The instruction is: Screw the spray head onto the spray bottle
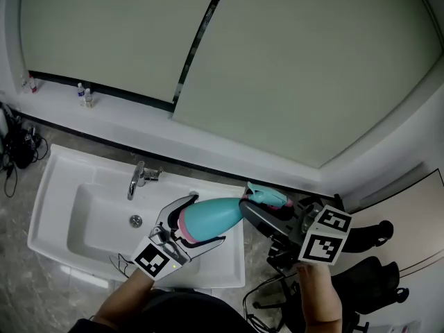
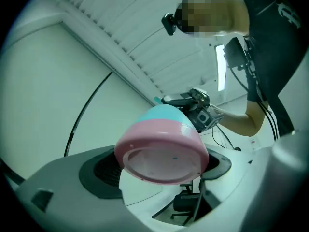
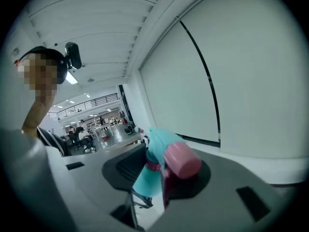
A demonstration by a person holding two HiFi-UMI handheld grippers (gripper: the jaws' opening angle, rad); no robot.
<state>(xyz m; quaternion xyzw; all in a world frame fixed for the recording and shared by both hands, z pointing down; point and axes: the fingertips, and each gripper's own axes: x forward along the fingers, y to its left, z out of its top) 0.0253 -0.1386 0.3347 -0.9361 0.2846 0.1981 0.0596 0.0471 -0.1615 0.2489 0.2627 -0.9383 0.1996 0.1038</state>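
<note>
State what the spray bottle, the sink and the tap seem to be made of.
The spray bottle looks plastic: smooth teal and pink, soft sheen. The sink is probably glazed ceramic: glossy white. The tap seems chromed metal: bright reflections.

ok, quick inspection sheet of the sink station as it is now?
Surface: white sink with faucet, under the work.
Job's things: spray bottle held sideways in air; spray head at its neck, tightness unclear.
Clutter: small bottles on window ledge.
Grippers: left gripper shut on bottle's pink base; right gripper shut on spray head.
Cables: cable tangle on floor left of sink.
Surroundings: blinds, office chair at right.
</note>
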